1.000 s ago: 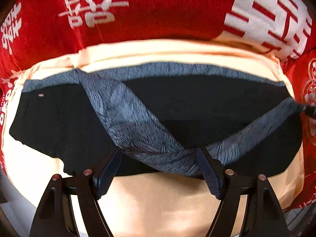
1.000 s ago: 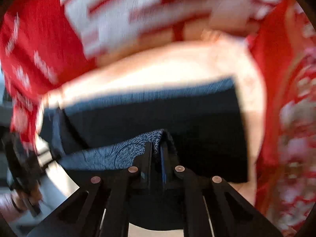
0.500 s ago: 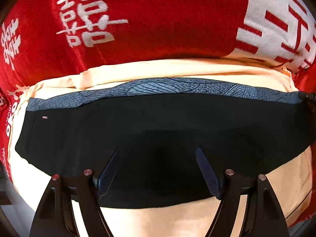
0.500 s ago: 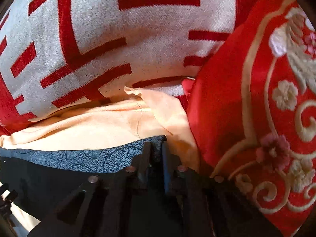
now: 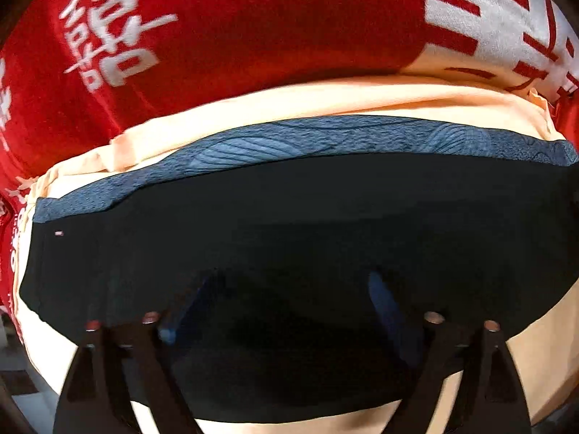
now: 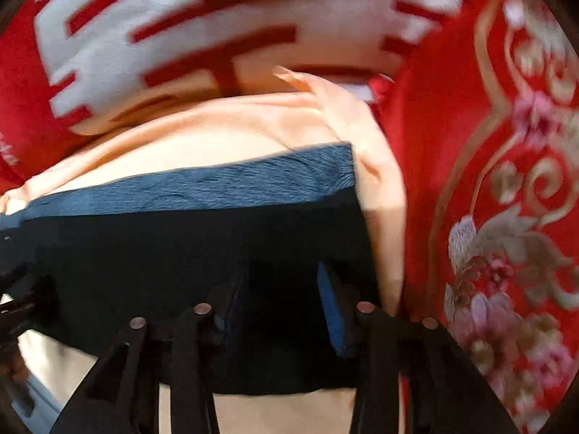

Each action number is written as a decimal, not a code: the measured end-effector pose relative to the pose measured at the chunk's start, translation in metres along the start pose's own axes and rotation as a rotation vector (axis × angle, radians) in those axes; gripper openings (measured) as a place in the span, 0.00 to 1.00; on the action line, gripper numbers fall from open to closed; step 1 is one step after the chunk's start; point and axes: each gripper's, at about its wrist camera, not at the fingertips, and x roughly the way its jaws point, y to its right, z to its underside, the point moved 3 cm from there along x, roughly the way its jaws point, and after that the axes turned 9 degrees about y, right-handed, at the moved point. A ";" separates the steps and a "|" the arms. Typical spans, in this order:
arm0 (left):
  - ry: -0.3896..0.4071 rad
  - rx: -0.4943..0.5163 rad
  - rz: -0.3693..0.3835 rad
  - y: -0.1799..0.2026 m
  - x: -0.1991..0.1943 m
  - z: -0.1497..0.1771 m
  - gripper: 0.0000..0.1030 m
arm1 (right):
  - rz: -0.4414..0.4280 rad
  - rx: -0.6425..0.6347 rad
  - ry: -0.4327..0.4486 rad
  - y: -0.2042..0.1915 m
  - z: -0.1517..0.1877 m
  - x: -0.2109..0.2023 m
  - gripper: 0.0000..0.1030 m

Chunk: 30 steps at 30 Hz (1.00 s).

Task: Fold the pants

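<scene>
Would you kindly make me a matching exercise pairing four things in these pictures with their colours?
Things:
1. pants
2. patterned band along the pants' far edge
3. cloth under the pants
4. blanket with white characters

Colours:
A. red
B. peach
C. black
D. grey-blue

Pairs: 1-C, 2-D, 3-B, 4-A
</scene>
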 end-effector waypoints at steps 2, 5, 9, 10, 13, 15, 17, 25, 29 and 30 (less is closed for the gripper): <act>-0.030 -0.027 0.018 -0.012 -0.002 0.008 0.89 | 0.002 0.012 0.019 0.005 0.001 -0.006 0.37; -0.066 -0.038 -0.007 -0.029 -0.008 0.018 0.89 | 0.066 -0.027 0.006 0.000 0.006 -0.020 0.41; -0.098 -0.070 -0.045 -0.057 -0.022 0.029 0.89 | 0.002 0.053 -0.005 -0.011 0.020 -0.041 0.42; -0.100 -0.082 -0.049 -0.067 -0.027 0.033 0.89 | -0.034 0.085 -0.014 -0.015 0.026 -0.046 0.42; -0.103 -0.109 -0.061 -0.089 -0.036 0.039 0.89 | -0.116 0.125 -0.041 -0.033 0.046 -0.059 0.42; -0.106 -0.132 -0.061 -0.107 -0.040 0.043 0.89 | -0.184 0.135 -0.063 -0.056 0.058 -0.068 0.44; -0.108 -0.142 -0.062 -0.123 -0.042 0.046 0.89 | -0.244 0.148 -0.081 -0.079 0.068 -0.074 0.45; -0.099 -0.129 -0.042 -0.197 -0.036 0.061 0.89 | -0.479 0.226 -0.139 -0.222 0.107 -0.070 0.46; -0.089 -0.134 -0.029 -0.248 -0.033 0.061 0.89 | -0.584 0.325 -0.171 -0.287 0.129 -0.051 0.46; -0.072 -0.124 -0.038 -0.266 -0.032 0.059 0.89 | -0.615 0.367 -0.188 -0.308 0.137 -0.044 0.46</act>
